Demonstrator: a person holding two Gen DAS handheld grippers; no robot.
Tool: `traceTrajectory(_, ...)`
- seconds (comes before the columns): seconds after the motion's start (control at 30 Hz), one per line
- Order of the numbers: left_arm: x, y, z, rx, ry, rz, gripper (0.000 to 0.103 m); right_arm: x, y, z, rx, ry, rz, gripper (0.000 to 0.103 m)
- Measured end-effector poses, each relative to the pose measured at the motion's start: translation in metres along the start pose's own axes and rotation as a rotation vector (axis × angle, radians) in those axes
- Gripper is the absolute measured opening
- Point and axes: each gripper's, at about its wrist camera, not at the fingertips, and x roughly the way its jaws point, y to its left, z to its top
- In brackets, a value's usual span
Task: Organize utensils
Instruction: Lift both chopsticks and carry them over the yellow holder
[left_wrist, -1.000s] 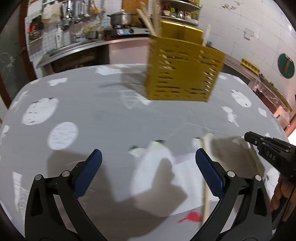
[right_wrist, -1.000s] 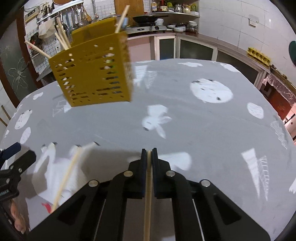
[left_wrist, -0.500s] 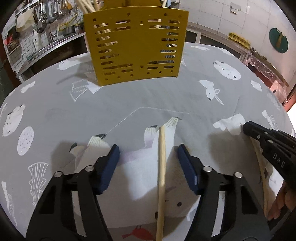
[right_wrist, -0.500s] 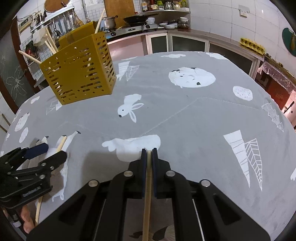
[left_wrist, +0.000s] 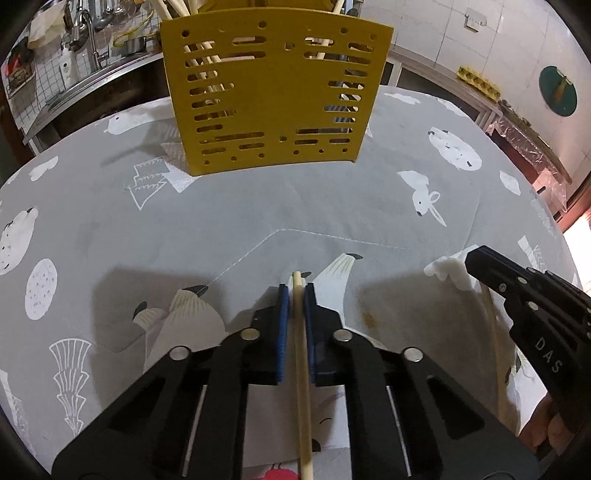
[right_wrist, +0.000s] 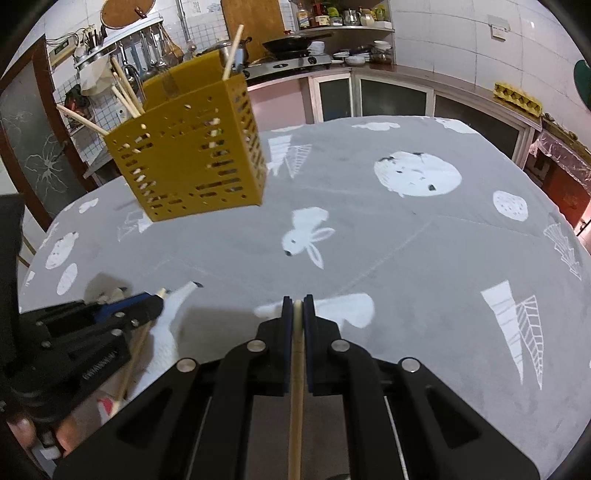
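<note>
Chopsticks, wooden, two in hand — one per tong. My left gripper (left_wrist: 294, 291) has just been closing and now has its blue pads pressed on the first chopstick (left_wrist: 302, 369), which runs back between the jaws toward the camera; its tip pokes out just past the fingertips, low over the tablecloth (left_wrist: 221, 221). My right gripper (right_wrist: 297, 304) is likewise clamped tight on the second chopstick (right_wrist: 296, 387), held the same way, tip level with the pads.

Holder, yellow, slotted (left_wrist: 271, 92) — stands upright on the far part of the table, well apart from both grippers. Several chopsticks already lean inside it, ends showing above the rim and through the slots.

Cloth: grey, printed with white rabbits, trees and circles. I see no further loose utensils on it, though the near edge is hidden under the tongs.

Step in hand, as I judge it: pickup complete on both sides; carry to the holder not yet begun.

Next move calls for lifting each stick clear of the cloth, bringing it over the holder's open top, tipping it toward vertical, and only then releasing. Both sticks are gripped near one end, so I expect the long free end to swing; it should go slowly, one hand at a time, to avoid knocking the holder.
</note>
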Motion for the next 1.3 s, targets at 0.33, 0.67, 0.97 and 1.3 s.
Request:
traceTrajectory(0.33, -0.053, 0.025, -0.003, -0.046, -0.159, 0.018, 0.003, -0.025, 0.013, 0.008, -0.014, -0.073, 0.044, 0.006)
traceTrajectory(0.67, -0.125, 0.043, -0.014, -0.04, -0.373, 0.046, 0.002, -0.069, 0.02, 0.017, -0.015, -0.234, 0.08, 0.006)
traceTrajectory(0.97, -0.088, 0.06, -0.013, -0.109, -0.231, 0.04, 0.014, -0.07, 0.023, 0.013, -0.035, -0.227, 0.078, 0.006)
traceTrajectory(1.3, -0.016, 0.051, -0.022, -0.106, -0.058, 0.092, 0.033, -0.055, 0.017, 0.008, -0.02, -0.195, 0.071, 0.006)
